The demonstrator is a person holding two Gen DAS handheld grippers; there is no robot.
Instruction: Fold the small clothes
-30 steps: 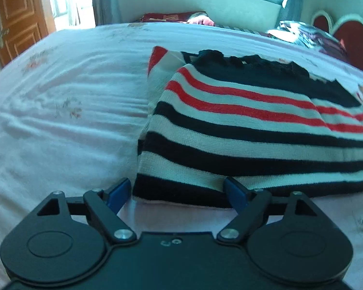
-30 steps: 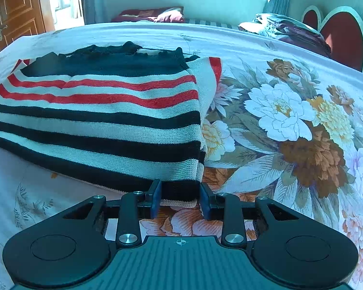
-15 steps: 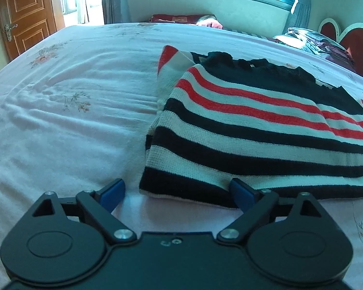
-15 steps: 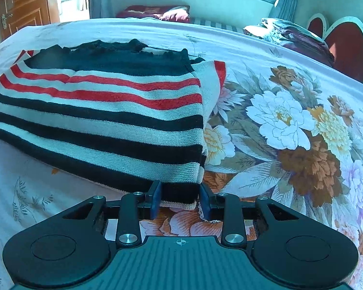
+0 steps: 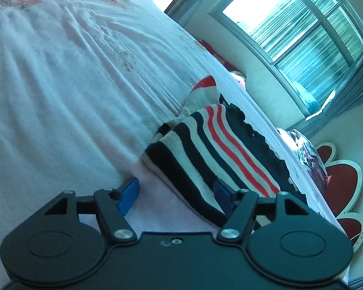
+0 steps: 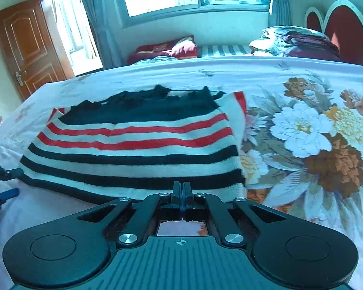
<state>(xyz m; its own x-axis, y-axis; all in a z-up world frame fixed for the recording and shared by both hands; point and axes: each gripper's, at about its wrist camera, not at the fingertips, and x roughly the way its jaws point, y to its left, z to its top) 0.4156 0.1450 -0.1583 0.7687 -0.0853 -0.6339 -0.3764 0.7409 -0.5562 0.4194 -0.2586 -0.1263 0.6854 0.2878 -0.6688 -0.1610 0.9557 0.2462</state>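
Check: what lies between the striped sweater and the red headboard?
Right wrist view: between striped sweater and red headboard, flower-printed bedsheet and a bedding pile.

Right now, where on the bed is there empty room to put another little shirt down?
The plain pale sheet left of the striped sweater is bare and wide. The flowered stretch on its right is free too. It is crowded at the sweater's near edge, where the left gripper and right gripper sit, and by the clothes pile near the headboard.
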